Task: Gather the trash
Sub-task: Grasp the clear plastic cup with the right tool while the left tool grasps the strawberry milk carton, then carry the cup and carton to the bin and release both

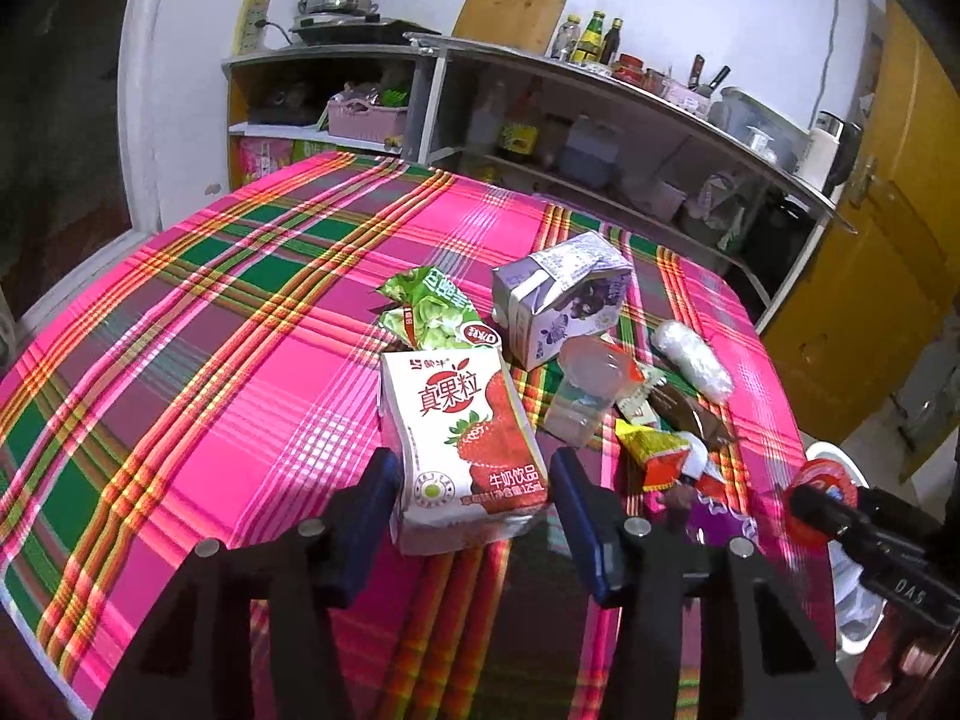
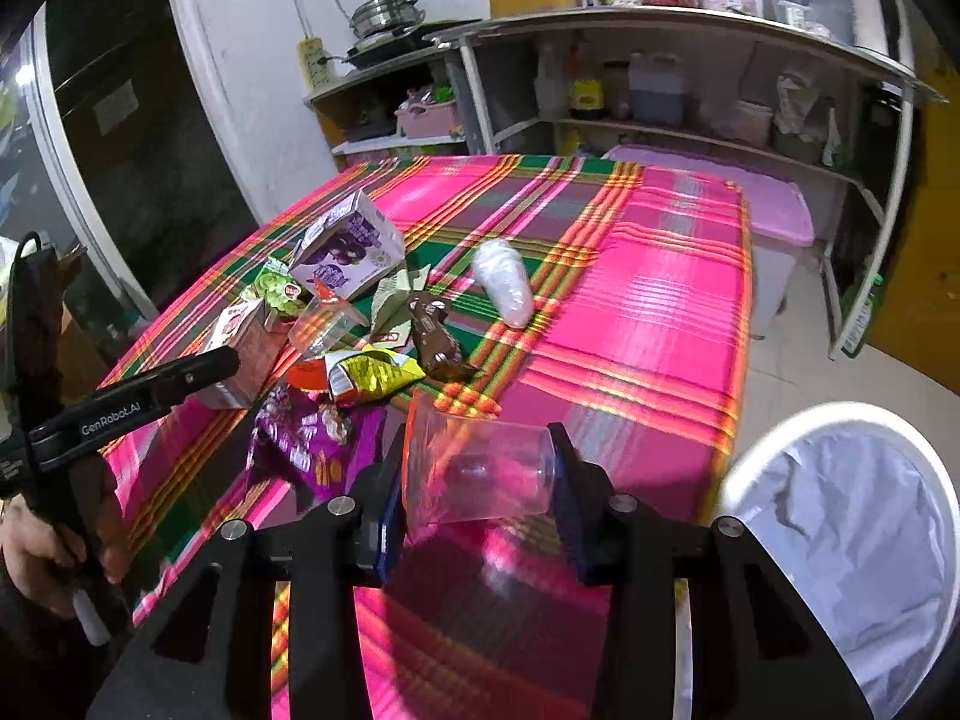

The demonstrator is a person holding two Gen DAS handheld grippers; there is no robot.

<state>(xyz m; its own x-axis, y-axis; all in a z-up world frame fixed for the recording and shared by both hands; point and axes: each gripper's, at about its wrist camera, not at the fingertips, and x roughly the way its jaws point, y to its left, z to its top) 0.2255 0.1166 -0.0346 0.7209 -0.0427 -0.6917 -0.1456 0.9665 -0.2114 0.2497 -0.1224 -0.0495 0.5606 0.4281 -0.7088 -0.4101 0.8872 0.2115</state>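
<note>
While your right tool (image 2: 474, 480) clamps the clear cup (image 2: 480, 474) and your left tool (image 1: 474, 480) loosely straddles the strawberry carton (image 1: 462, 438), squeezing may crush the cup

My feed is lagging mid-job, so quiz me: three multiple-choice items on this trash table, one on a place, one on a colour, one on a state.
1. Where is the strawberry carton?
A. Between the left claw's fingers
B. In the bin
C. On the shelf

2. What colour is the carton behind it?
A. Blue
B. Purple
C. Yellow

3. What is the right claw doing?
A. Standing empty
B. Gripping a wrapper
C. Gripping a clear cup

Answers:
1 A, the carton lies on the cloth between the two blue pads.
2 B, its sides are lilac with dark berry print.
3 C, the pads press both sides of the cup, which is lying sideways in the grip near the white bin.
</note>
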